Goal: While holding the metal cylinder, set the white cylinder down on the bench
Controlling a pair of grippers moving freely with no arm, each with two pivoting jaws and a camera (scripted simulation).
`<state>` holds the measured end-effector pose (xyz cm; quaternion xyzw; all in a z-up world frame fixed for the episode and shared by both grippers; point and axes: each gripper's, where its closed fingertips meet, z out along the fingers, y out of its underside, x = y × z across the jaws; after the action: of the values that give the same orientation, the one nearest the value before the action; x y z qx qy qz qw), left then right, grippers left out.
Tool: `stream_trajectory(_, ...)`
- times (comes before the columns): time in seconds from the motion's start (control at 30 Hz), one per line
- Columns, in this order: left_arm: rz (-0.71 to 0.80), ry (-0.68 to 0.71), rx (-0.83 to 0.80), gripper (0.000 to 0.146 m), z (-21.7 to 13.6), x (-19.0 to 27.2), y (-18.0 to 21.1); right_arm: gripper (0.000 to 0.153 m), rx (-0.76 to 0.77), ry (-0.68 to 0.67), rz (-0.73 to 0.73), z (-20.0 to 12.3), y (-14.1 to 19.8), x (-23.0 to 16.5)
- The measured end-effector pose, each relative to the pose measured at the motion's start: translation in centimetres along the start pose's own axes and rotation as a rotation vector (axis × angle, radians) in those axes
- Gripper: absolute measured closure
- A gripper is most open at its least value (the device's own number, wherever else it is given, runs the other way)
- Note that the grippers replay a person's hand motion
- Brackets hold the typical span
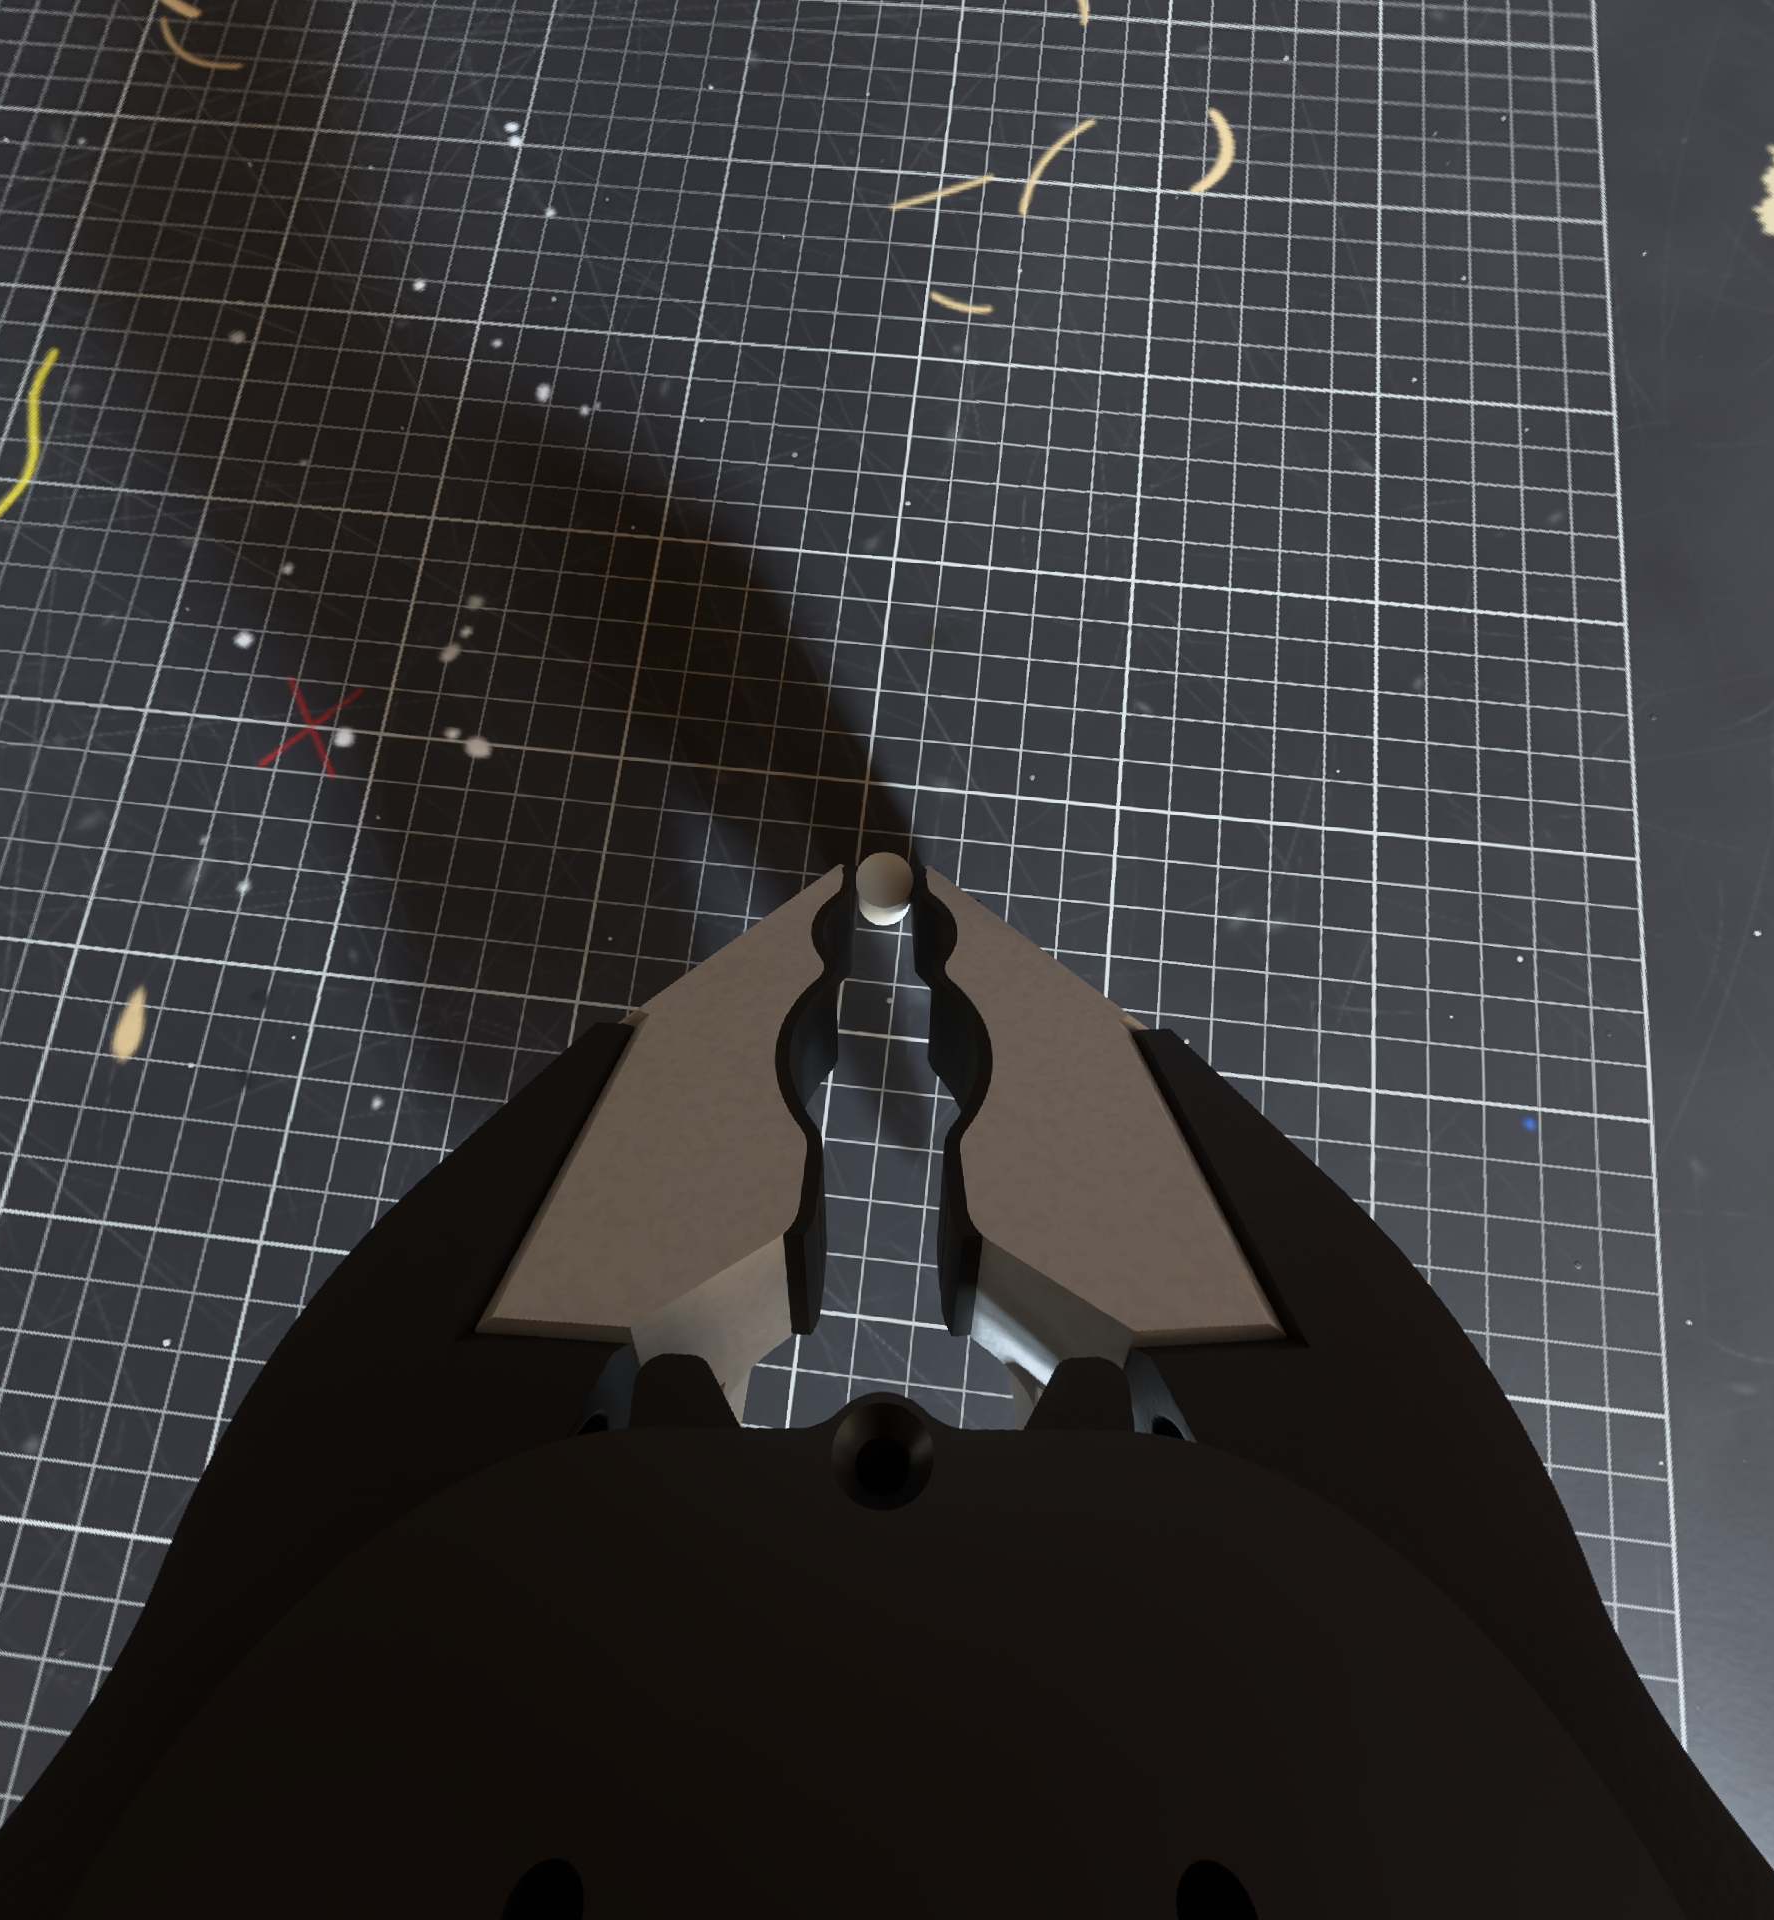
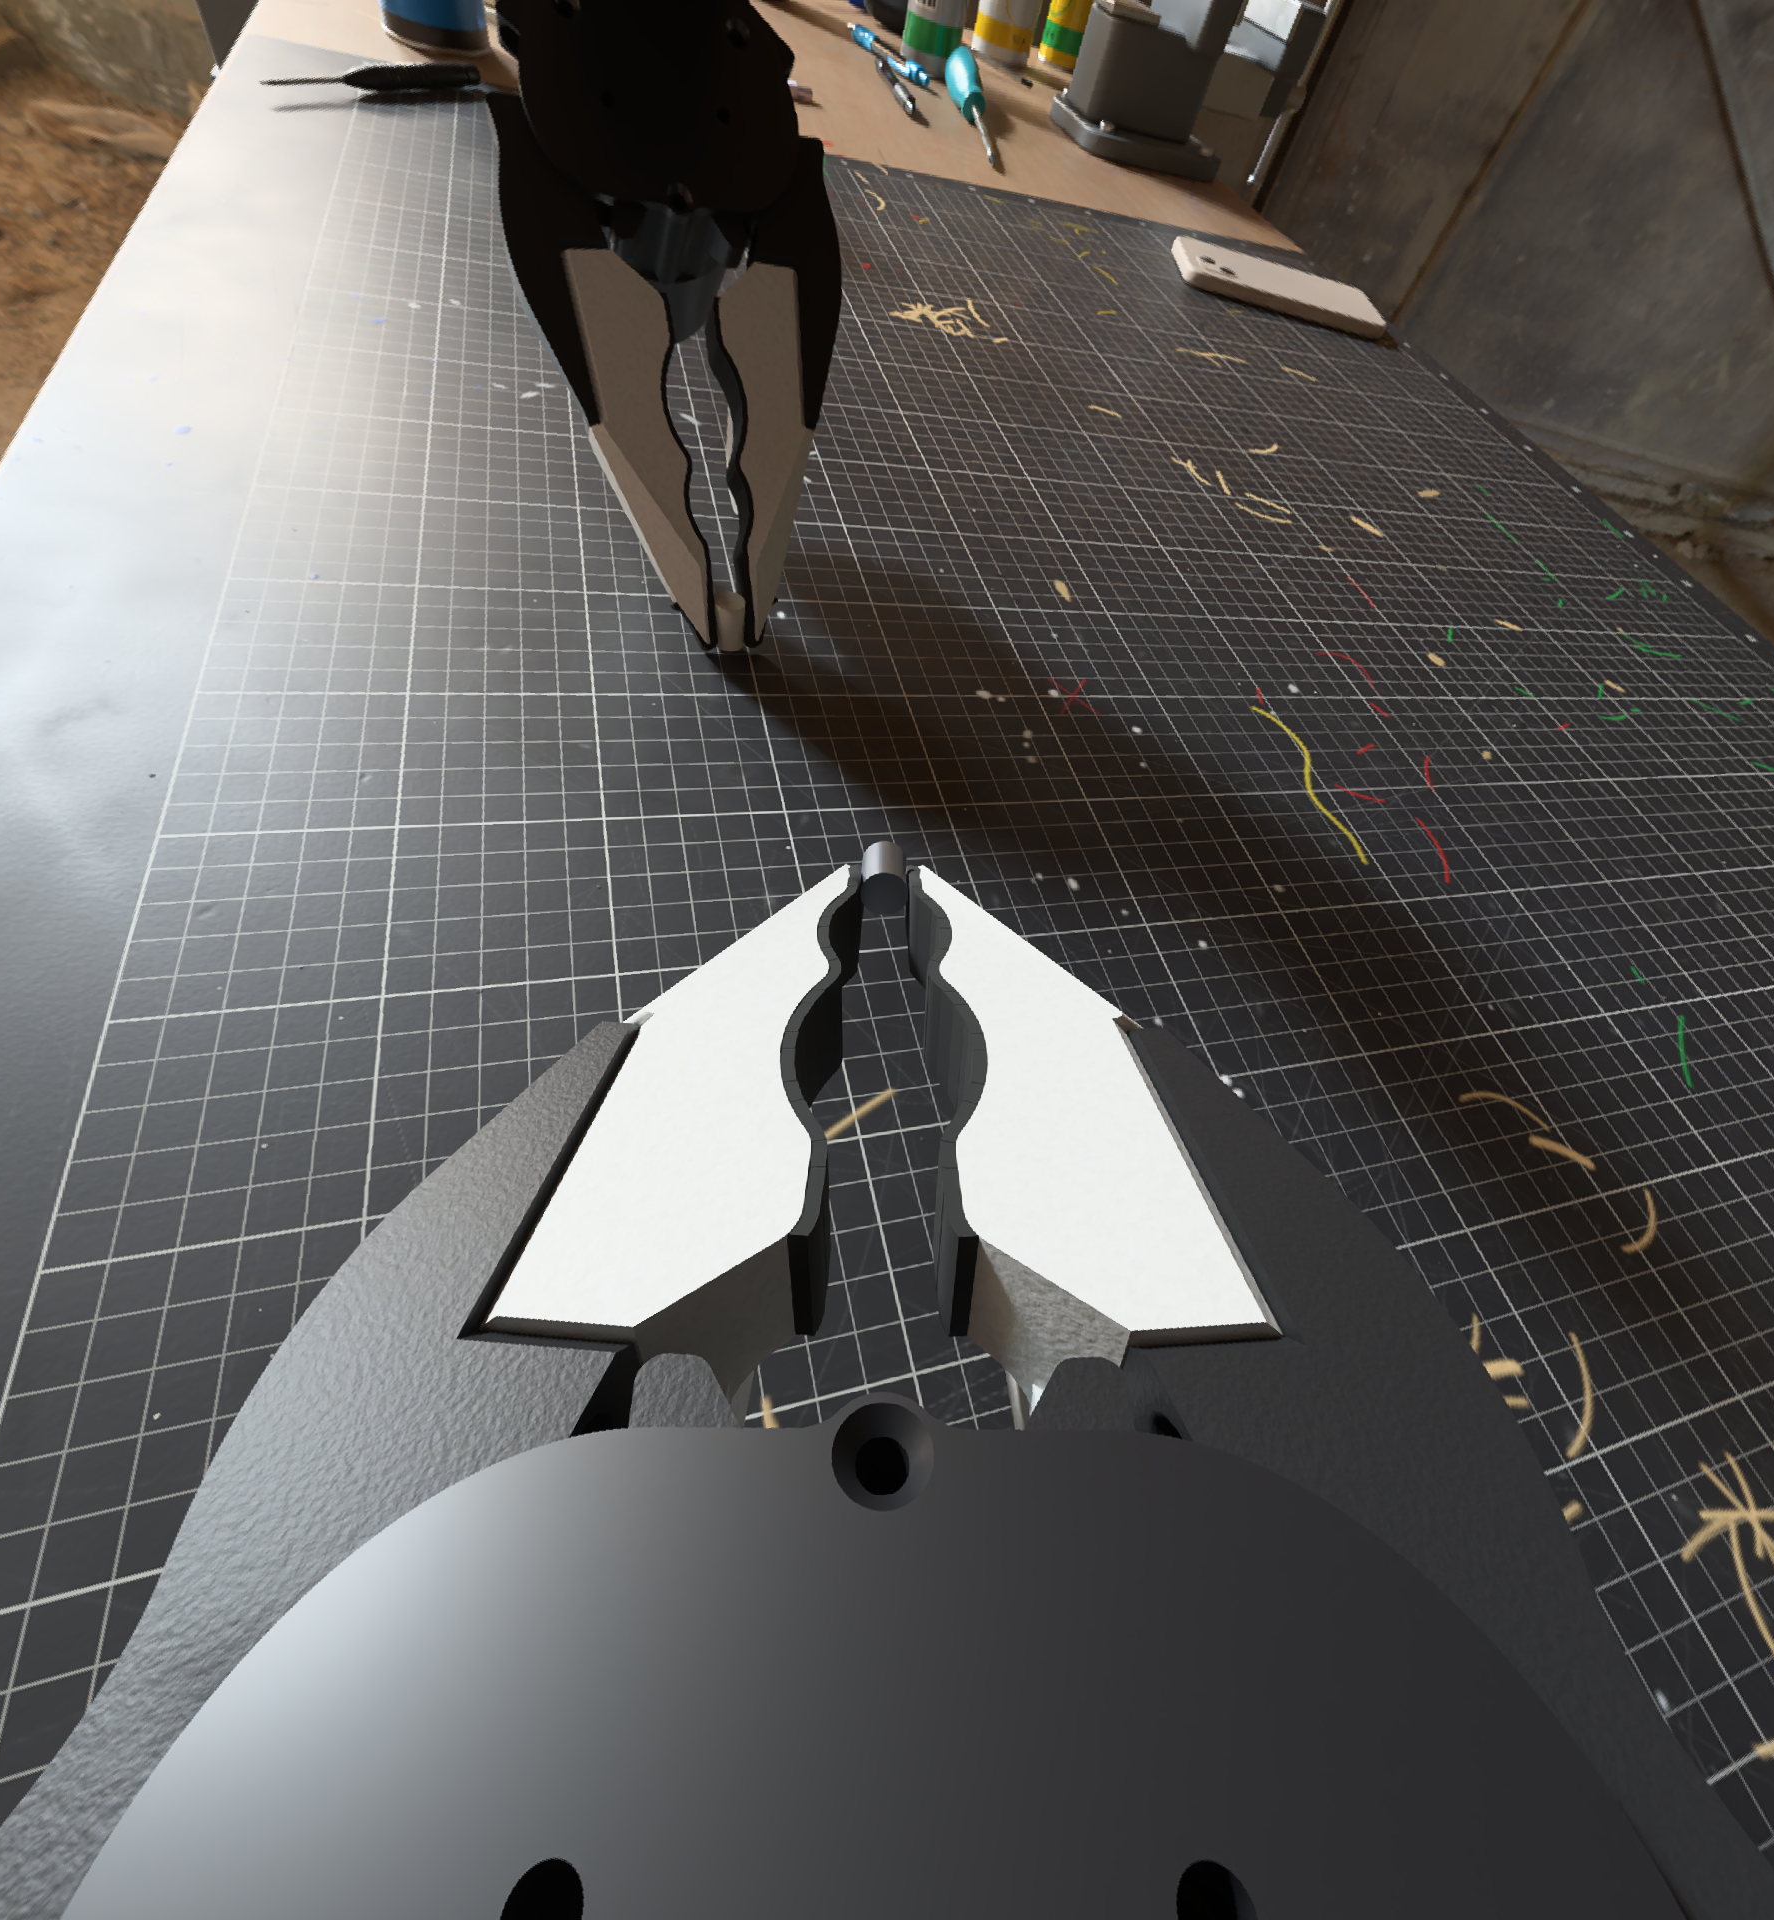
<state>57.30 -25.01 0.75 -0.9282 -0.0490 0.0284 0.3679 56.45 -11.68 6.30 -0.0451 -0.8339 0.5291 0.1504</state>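
Note:
My left gripper (image 1: 883, 883) is shut on a small white cylinder (image 1: 883, 889) held between its fingertips and points steeply down at the black grid mat (image 1: 1278, 727). In the right wrist view the left gripper (image 2: 729, 623) stands far ahead with the white cylinder (image 2: 729, 615) upright at its tips, its lower end at or touching the mat (image 2: 447, 727). My right gripper (image 2: 883, 883) is shut on a small grey metal cylinder (image 2: 884, 873) at its fingertips, held above the mat.
Wood shavings (image 2: 1756, 1558) and coloured wire scraps (image 2: 1314, 779) litter the mat's right side. A phone (image 2: 1278, 283) lies at the far right. Screwdrivers (image 2: 971, 99), cans (image 2: 997, 26), a grey vise-like block (image 2: 1143, 83) and a dark tool (image 2: 395, 78) stand at the bench's far end.

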Motion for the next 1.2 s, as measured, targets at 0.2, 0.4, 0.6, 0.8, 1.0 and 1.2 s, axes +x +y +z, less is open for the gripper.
stream_trajectory(0.2, 0.02, -0.021, -0.017, 0.136, 0.0, 0.0, 0.0, 0.145, -0.009, 0.002, 0.012, 0.2, 0.3, 0.1)
stream_trajectory(0.4, 0.009, -0.035, -0.013, 0.131, -0.1, -0.2, -0.2, 0.145, -0.004, 0.004, 0.023, 0.2, 0.3, 0.2)
stream_trajectory(0.6, -0.023, -0.158, 0.214, 0.126, -2.0, -2.4, -3.7, 0.145, 0.012, 0.019, 0.027, 0.0, 0.0, 0.5)
stream_trajectory(0.8, -0.177, -0.432, 0.539, 0.119, -5.5, -6.8, -7.5, 0.145, 0.061, 0.072, 0.048, -0.5, -0.7, 1.6)
stream_trajectory(1.0, -0.279, -0.544, 0.827, 0.114, -9.3, -7.6, -9.7, 0.145, 0.128, 0.145, 0.085, -1.3, -1.6, 3.0)
stream_trajectory(1.2, -0.312, -0.617, 0.943, 0.108, -11.7, -8.1, -9.8, 0.145, 0.163, 0.203, 0.095, -1.7, -1.9, 4.1)
